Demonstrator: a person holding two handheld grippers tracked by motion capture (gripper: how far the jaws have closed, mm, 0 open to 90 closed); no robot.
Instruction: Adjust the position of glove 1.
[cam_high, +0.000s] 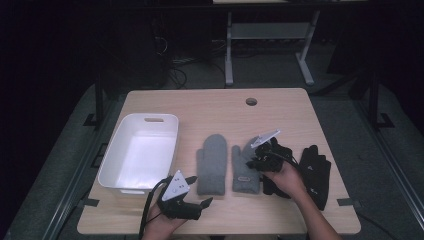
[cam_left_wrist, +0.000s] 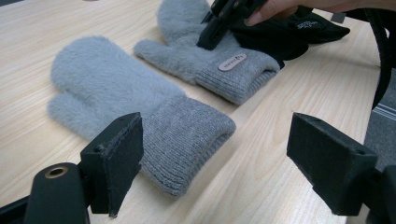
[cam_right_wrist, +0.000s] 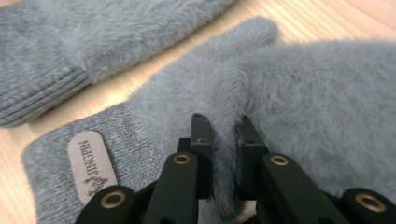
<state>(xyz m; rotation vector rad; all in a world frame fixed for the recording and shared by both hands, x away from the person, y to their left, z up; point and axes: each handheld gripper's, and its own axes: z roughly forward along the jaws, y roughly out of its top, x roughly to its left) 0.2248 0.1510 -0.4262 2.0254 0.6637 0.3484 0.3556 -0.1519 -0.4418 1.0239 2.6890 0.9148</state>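
Right gripper view – gripper (cam_right_wrist: 223, 140) pinching grey mitten (cam_right_wrist: 303, 93) (fluffy fold).

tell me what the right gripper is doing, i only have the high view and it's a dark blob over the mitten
Observer: The right gripper has pinched a fold of fluffy fabric on the labelled grey mitten; its jaws are nearly closed on it.
Operator: whereabouts on the mitten
Observer: On the fluffy body just past the ribbed cuff, near where the thumb branches off, a little beyond the label.
Operator: can you read the label
Observer: Yes, it reads JINGPIN, with a small tree mark beside the word.
Operator: and the left gripper
Observer: The left gripper is wide open and holds nothing; the ribbed cuff of the other grey mitten lies between its jaws, closer to one of them.
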